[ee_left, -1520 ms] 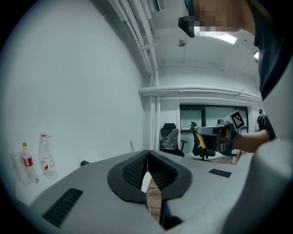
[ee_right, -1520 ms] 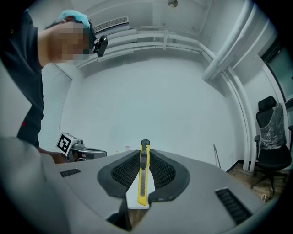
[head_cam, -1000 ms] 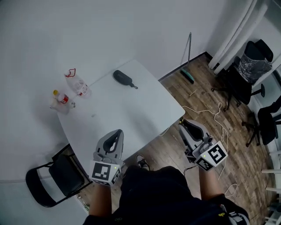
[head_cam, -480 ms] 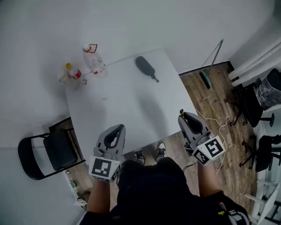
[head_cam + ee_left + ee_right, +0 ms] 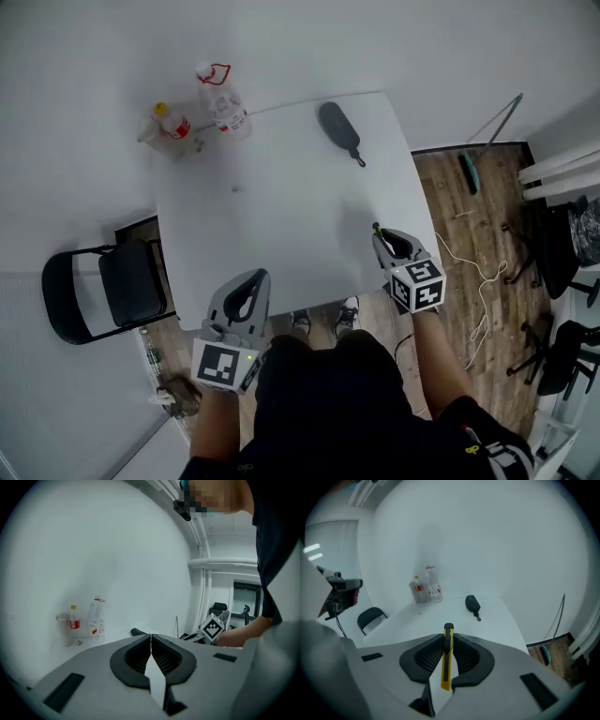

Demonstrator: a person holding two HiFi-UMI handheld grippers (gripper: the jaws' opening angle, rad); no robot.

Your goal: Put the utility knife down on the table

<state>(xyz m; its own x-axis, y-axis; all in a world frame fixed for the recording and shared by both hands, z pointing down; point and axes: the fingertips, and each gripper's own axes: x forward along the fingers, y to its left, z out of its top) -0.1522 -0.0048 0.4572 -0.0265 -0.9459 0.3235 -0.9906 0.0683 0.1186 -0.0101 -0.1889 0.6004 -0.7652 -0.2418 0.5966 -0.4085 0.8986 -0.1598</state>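
A yellow and black utility knife (image 5: 447, 658) stands clamped between the jaws of my right gripper (image 5: 448, 645), its tip sticking out past them. In the head view the right gripper (image 5: 379, 236) hovers over the near right corner of the white table (image 5: 281, 225), and the knife's tip (image 5: 375, 226) shows as a small dark point. My left gripper (image 5: 253, 283) is held at the table's near edge, left of centre. Its jaws meet with nothing between them in the left gripper view (image 5: 151, 639).
A dark pouch with a strap (image 5: 339, 127) lies at the far right of the table. Two plastic bottles (image 5: 220, 103) (image 5: 173, 124) stand at the far left corner. A black folding chair (image 5: 103, 291) is left of the table. Cables and office chairs (image 5: 562, 234) lie on the wooden floor at right.
The view has swung so the table lies squarer under me. My right gripper with the knife has moved from beside the table to over its near right corner. The left gripper stays shut.
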